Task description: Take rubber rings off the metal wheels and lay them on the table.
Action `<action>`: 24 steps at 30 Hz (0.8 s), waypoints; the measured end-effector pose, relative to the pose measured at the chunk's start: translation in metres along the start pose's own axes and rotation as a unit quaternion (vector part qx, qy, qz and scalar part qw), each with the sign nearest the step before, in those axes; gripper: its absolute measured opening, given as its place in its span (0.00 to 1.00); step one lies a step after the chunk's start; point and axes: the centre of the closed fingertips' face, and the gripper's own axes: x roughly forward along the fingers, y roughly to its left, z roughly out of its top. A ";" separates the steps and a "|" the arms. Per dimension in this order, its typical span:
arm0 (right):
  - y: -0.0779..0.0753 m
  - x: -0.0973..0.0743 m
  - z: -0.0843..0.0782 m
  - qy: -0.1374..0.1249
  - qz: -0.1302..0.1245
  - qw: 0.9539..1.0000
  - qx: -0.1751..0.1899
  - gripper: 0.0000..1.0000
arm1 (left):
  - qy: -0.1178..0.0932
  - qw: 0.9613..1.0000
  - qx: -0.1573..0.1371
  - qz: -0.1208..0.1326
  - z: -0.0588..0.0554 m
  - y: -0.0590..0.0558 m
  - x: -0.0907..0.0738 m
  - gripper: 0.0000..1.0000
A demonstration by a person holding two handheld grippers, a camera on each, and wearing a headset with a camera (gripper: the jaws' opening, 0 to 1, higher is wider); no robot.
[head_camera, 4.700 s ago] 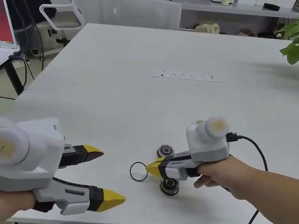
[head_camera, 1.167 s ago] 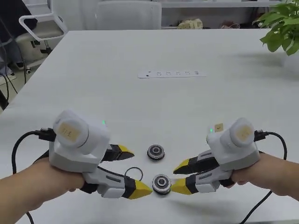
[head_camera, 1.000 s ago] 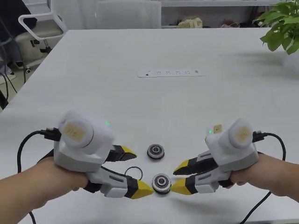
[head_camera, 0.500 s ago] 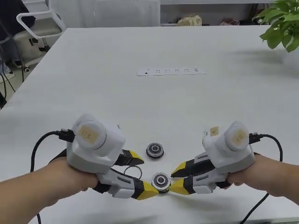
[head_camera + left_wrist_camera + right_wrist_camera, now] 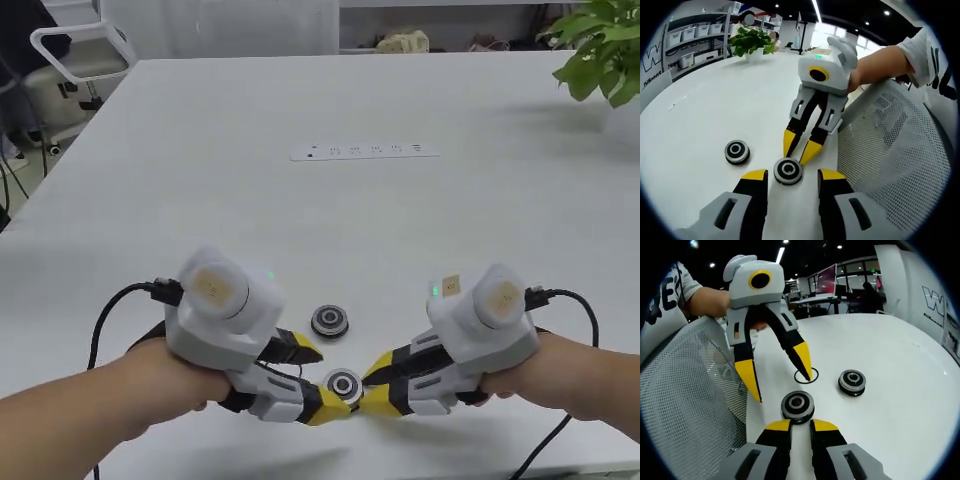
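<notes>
Two metal wheels with dark rubber rims lie near the table's front edge. The near wheel (image 5: 342, 383) (image 5: 788, 170) (image 5: 798, 406) sits between both grippers' tips. The far wheel (image 5: 329, 321) (image 5: 737, 152) (image 5: 852, 382) lies just beyond it. A loose black rubber ring (image 5: 806, 375) lies flat on the table behind the left gripper's fingers. My left gripper (image 5: 325, 385) (image 5: 794, 176) (image 5: 779, 371) is open, its jaws astride the near wheel from the left. My right gripper (image 5: 370, 385) (image 5: 801, 427) (image 5: 800, 147) is open with a narrower gap, its tips just short of that wheel.
A white power strip (image 5: 365, 151) lies mid-table. A green plant (image 5: 598, 62) stands at the far right and a chair (image 5: 65, 60) at the far left. A mesh chair back (image 5: 890, 150) is close behind the table's front edge. Cables trail from both grippers.
Both grippers have closed in on the near wheel from either side, so their tips nearly meet. The left gripper now covers the loose ring in the head view.
</notes>
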 end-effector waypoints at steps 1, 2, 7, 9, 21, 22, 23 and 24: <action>0.000 0.000 0.000 0.000 0.000 1.000 -0.001 0.11 | 0.001 1.000 0.000 -0.001 0.000 0.000 0.001 0.36; 0.000 0.000 0.000 0.000 0.000 1.000 -0.001 0.11 | 0.001 1.000 0.000 -0.001 0.000 0.000 0.001 0.35; 0.000 0.001 0.000 -0.002 0.001 1.000 -0.003 0.10 | 0.001 1.000 -0.002 -0.004 0.000 -0.001 0.005 0.30; 0.001 0.001 0.000 -0.002 0.001 1.000 -0.002 0.09 | 0.002 1.000 -0.002 -0.005 0.001 -0.001 0.006 0.29; 0.000 0.001 0.001 -0.005 0.001 1.000 -0.003 0.09 | 0.012 1.000 0.009 -0.005 -0.004 0.000 0.013 0.18; 0.000 0.001 0.001 -0.006 0.001 1.000 -0.003 0.09 | 0.013 1.000 0.013 -0.004 -0.004 0.000 0.014 0.17; 0.000 0.001 0.001 -0.006 0.001 1.000 -0.003 0.09 | 0.013 1.000 0.018 -0.001 -0.004 0.000 0.014 0.17; 0.001 0.001 0.001 -0.006 0.001 1.000 -0.003 0.09 | 0.014 1.000 0.021 0.001 -0.004 0.001 0.014 0.16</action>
